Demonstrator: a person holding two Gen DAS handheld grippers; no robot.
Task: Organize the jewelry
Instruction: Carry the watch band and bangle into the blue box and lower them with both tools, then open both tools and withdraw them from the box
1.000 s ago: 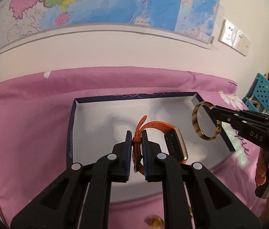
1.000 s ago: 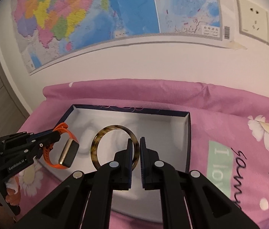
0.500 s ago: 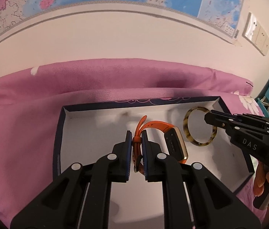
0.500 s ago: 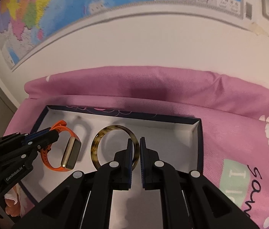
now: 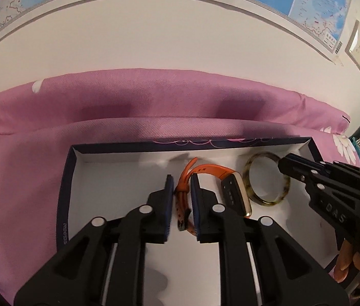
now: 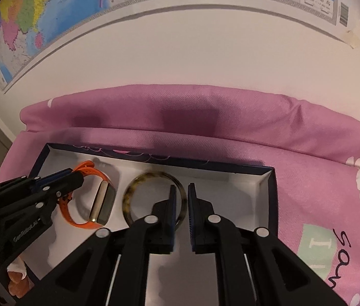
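Step in hand (my reading): releasing both pieces into the box, a shallow white-floored tray with dark navy walls sitting on the pink bedspread. All places below are relative to the box.

Doing it well: open each claw only enough to free its piece, then back out along the line of the fingers, up and away from the box floor, so no pad drags a strap or rim along. Keep the two claws apart on the way out; they sit close together over the box.

Left claw: jaws have just been opening, now a narrow gap. The orange watch strap stands between the pads, apparently loose (a sliver of space shows on the left side; contact on the right pad cannot be ruled out). Watch lies mid-box, its face turned toward the right wall.

Right claw: jaws likewise just been opening, gap narrow. The tortoiseshell bangle rim passes between the pads, seemingly no longer pinched; its far edge looks blurred. Bangle sits just right of the watch, nearly touching its case, near the far wall and right of mid-box.

Risk: bangle may roll once freed.
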